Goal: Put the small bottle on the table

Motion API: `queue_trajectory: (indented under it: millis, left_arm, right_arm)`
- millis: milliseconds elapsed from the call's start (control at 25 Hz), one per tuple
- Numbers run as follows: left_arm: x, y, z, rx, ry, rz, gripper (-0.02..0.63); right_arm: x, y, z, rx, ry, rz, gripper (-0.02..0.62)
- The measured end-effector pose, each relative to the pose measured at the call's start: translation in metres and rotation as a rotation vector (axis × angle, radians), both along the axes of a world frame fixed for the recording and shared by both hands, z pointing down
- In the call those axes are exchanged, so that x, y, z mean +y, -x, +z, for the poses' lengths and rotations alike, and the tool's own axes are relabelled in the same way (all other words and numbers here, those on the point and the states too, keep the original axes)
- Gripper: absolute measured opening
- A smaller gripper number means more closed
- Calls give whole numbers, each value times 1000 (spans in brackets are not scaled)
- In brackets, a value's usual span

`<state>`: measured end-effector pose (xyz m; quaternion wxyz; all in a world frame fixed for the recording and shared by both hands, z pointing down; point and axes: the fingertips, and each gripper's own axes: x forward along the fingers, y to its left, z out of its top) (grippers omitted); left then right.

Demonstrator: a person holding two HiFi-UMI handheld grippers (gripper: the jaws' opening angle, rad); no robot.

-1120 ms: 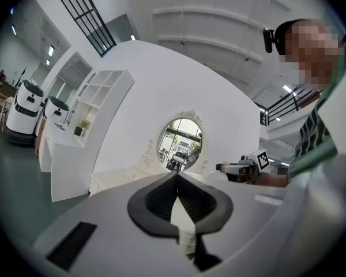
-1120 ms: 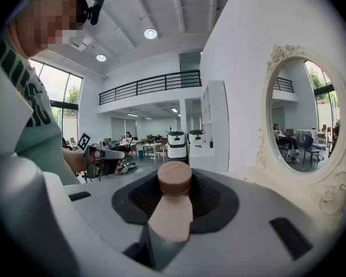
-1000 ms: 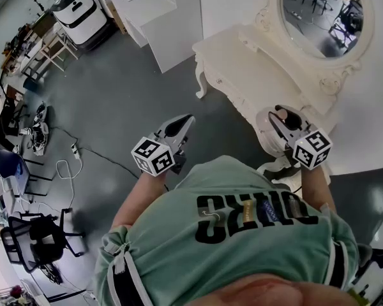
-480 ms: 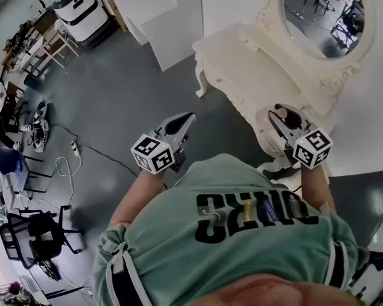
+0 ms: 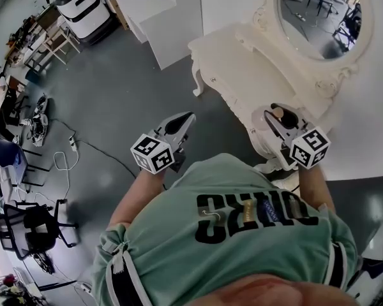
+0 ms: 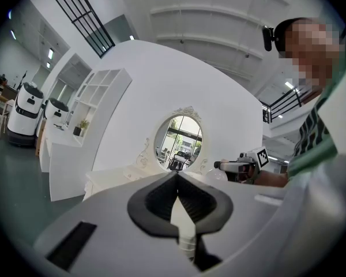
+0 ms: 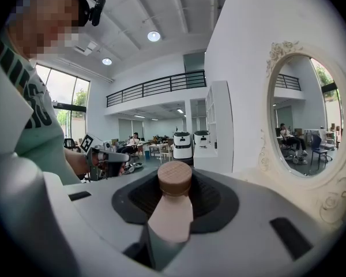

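Right claw is clamped on the small bottle. Bottle has a pale pinkish body and a round light-wood cap with visible grain; the cap pokes out past the ribbed black pads. It's up in the air, not resting on the surface, and sits at its front edge in the head view.

Left claw has its pads pressed together with nothing between them. It's out over the grey floor, well apart from the right one.

Surface is a white carved vanity with curved legs and a smooth top. An oval mirror in a scrolled frame rises at its back.

Around:
- plain boxy white shelf unit past the vanity's far end
- white-and-black wheeled machines beyond that
- black office chair and loose cables on the floor at left

Person in a green shirt holds both claws.
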<state>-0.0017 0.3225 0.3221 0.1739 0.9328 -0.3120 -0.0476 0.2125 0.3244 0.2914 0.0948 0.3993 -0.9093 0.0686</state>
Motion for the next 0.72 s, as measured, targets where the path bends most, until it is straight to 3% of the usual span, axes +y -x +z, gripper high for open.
queue_trajectory:
  millis: [400, 720]
  left_arm:
    - [15, -47, 8, -3, 27, -34, 9]
    - [-20, -41, 26, -2, 50, -29, 9]
  right_arm:
    - [2, -35, 0, -16, 2, -67, 120]
    - [-32, -34, 19, -23, 18, -51, 120]
